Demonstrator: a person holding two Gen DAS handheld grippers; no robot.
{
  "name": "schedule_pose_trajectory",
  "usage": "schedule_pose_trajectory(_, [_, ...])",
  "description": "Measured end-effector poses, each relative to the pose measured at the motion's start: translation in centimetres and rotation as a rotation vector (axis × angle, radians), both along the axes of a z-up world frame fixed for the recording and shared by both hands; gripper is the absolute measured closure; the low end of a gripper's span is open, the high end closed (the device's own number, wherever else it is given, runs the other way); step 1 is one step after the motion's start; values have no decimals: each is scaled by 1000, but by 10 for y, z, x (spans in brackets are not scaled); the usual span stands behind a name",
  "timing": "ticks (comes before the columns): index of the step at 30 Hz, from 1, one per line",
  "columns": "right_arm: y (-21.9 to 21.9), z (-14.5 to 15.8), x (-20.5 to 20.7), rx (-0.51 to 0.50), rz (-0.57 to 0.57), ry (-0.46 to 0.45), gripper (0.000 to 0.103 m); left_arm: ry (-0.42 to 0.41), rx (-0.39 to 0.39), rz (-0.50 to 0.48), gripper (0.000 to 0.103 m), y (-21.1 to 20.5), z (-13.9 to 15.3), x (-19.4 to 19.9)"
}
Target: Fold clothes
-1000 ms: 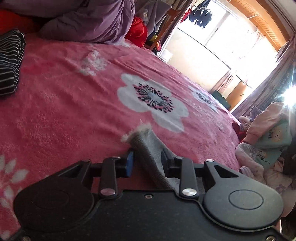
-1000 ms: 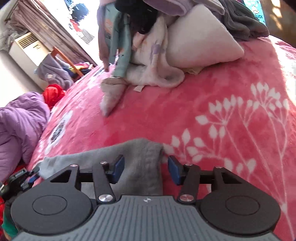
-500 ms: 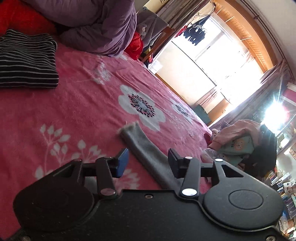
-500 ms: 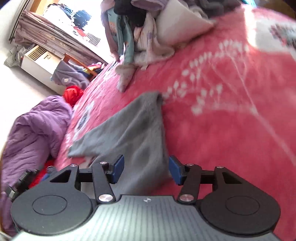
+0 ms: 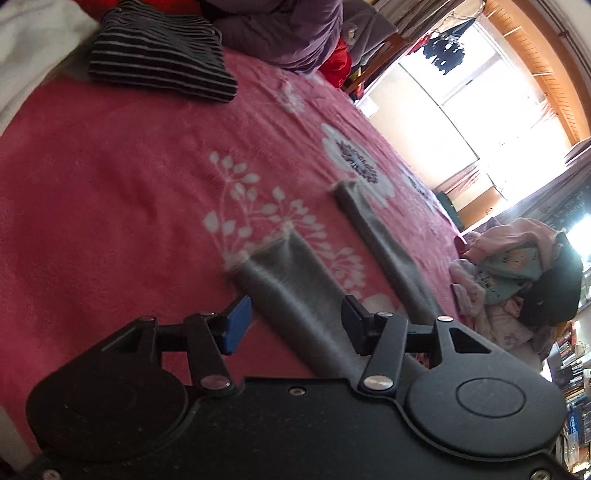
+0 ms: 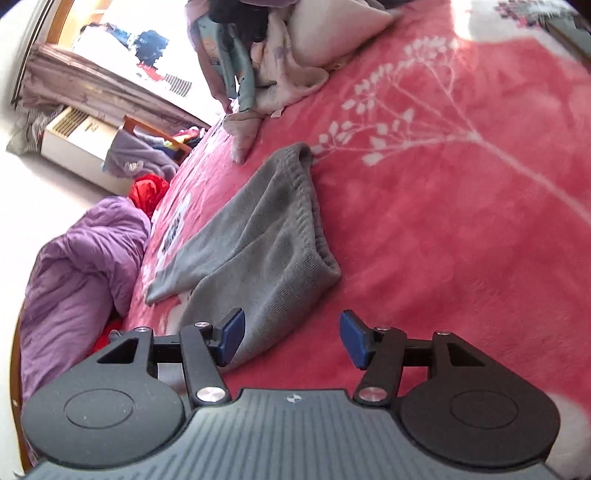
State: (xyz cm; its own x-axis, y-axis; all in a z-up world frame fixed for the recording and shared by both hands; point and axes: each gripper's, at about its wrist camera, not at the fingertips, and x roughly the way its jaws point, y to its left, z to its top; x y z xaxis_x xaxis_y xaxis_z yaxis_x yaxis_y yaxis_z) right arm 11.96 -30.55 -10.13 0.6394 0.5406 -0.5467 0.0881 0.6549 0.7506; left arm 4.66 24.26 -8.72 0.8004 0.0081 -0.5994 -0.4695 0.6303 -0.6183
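Grey knit trousers (image 6: 266, 236) lie flat on the pink flowered blanket (image 6: 443, 206). In the left wrist view their two legs (image 5: 291, 280) spread apart toward the window. My left gripper (image 5: 293, 325) is open and empty, raised above the near leg. My right gripper (image 6: 291, 336) is open and empty, raised just above the waistband end, its left pad (image 6: 231, 334) over the cloth's edge. A folded black-and-white striped garment (image 5: 159, 62) lies at the far left of the bed.
A heap of unfolded pink, teal and black clothes (image 5: 517, 280) sits at the bed's right side, also in the right wrist view (image 6: 266, 59). A purple duvet (image 6: 81, 280) is bunched at the bed's end. A white pillow (image 6: 332, 29) lies behind the heap.
Both grippers have let go of the grey trousers, opened wider and pulled back and up. The trousers now lie spread flat on the blanket.
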Motion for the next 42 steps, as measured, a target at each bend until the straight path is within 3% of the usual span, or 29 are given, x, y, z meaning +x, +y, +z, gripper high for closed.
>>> schedule_pose_trajectory(4, [6,-11,7,30,-36,13,45,6,-39,34,50,7,-18,11])
schedule_pose_trajectory(8, [12,-24,15,51,-73,37,46,-1,-21,36,51,6,-23,26])
schedule_pose_trajectory(11, [18,-29,18,50,-94,27,55,4,22,22,70,3,-22,37])
schedule_pose_trajectory(13, [21,-33,18,56,-107,16,83,7,42,9,91,2,-23,43])
schedule_pose_trajectory(15, [25,-36,21,52,-106,13,92,-15,68,-10,97,0,-20,48])
schedule_pose_trajectory(19, [24,-14,15,50,-131,-50,96,-153,100,0,97,-4,8,41])
schedule_pose_trajectory(21, [19,5,9,64,-141,-60,96,-175,96,-6,97,-3,22,34])
schedule_pose_trajectory(24, [12,12,3,63,-129,2,96,-83,86,-18,97,0,11,30])
schedule_pose_trajectory(25, [14,6,4,32,-107,46,96,-11,72,-22,97,2,-1,33])
schedule_pose_trajectory(28, [19,-32,12,2,-63,179,96,53,24,-16,95,7,-24,33])
schedule_pose_trajectory(29, [17,-34,10,12,-74,165,96,56,39,-14,94,7,-22,31])
schedule_pose_trajectory(31, [16,-31,5,8,-80,133,89,60,97,1,78,6,-15,24])
schedule_pose_trajectory(32, [16,-26,3,-15,-72,116,86,59,115,14,76,7,-12,20])
schedule_pose_trajectory(37, [7,-6,-9,-72,-61,38,83,13,125,54,75,11,-2,2])
schedule_pose_trajectory(42, [4,7,-21,-102,-91,-30,81,-63,161,29,75,1,13,-2])
